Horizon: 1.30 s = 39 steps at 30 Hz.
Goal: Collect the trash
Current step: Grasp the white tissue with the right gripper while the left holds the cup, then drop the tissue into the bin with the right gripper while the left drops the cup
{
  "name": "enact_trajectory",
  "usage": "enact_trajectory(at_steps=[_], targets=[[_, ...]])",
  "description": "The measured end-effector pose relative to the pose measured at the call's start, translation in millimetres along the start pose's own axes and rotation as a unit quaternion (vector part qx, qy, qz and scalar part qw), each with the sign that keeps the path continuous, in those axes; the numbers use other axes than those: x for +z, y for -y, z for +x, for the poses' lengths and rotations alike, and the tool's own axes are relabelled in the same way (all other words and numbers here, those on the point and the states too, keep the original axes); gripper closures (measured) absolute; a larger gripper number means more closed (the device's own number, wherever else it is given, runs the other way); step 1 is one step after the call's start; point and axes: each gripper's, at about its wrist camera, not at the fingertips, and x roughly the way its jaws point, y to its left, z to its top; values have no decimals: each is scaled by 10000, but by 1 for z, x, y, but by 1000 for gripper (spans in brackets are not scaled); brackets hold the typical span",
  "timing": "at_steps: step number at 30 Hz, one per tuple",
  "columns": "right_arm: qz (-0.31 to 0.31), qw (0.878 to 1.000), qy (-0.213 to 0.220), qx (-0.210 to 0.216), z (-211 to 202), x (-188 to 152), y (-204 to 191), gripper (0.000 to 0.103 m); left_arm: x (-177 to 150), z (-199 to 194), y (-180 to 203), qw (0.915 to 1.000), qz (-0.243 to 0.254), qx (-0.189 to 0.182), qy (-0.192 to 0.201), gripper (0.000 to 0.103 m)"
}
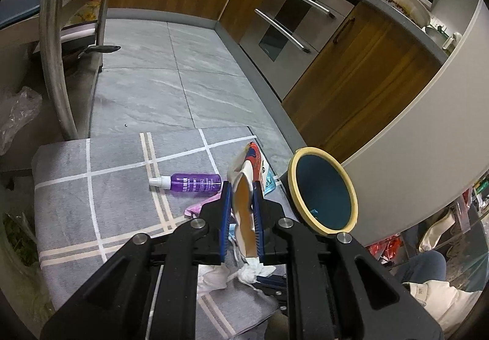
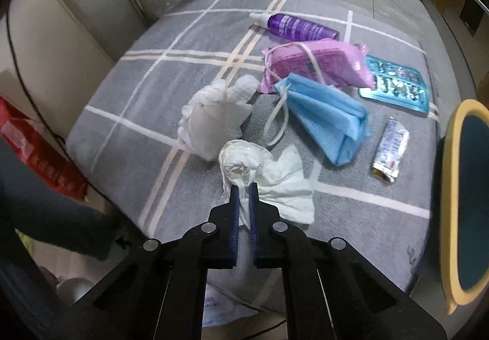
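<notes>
Bare grey mat (image 2: 116, 89) along the left edge, litter packed toward the right! Left to right: glove (image 2: 214, 113), tissue (image 2: 269, 175), purple bottle (image 2: 301, 25) at the far edge, pink pack (image 2: 324, 64), mask (image 2: 327, 113), blister pack (image 2: 394, 81), sachet (image 2: 389, 147), and the bin (image 1: 322, 190) tilted off the right edge. Tiled floor (image 1: 159, 86) and wooden cabinets (image 1: 360, 74) beyond. Left gripper (image 1: 242, 187) raised, jaws clamped on a wrapper (image 1: 244, 205); right gripper (image 2: 243, 187) low, jaws pinching the tissue.
</notes>
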Motion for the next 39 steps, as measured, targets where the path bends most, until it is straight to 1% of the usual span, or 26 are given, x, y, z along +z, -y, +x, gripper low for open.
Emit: enact_trajectory(at_steps=[8, 12, 17, 21, 25, 28, 31, 33, 39], targets=[[320, 9976, 515, 345, -50, -10, 24, 97, 4, 18, 19, 9999, 78, 2, -68, 90], [504, 9944, 850, 383, -78, -17, 40, 97, 6, 31, 34, 9997, 170, -32, -142, 90], [908, 9876, 1271, 166, -113, -26, 76, 97, 8, 51, 58, 9990, 328, -89, -276, 90], [1379, 9771, 1614, -143, -140, -36, 113, 97, 10, 72, 84, 9979, 473, -179, -414, 90], [1864, 9607, 1989, -515, -166, -48, 145, 97, 8, 97, 110, 9960, 622, -275, -588, 90], [2142, 9500, 2180, -636, -179, -58, 163, 97, 5, 117, 128, 9943, 681, -373, -735, 90], [2328, 9432, 2275, -666, -186, -66, 174, 97, 0, 144, 146, 9925, 696, -432, -909, 90], [2387, 9412, 2294, -681, -186, -69, 179, 97, -4, 160, 154, 9913, 694, -452, -1025, 90], [2484, 9377, 2331, -683, -188, -73, 187, 97, -25, 210, 174, 9864, 779, -267, -1423, 89]])
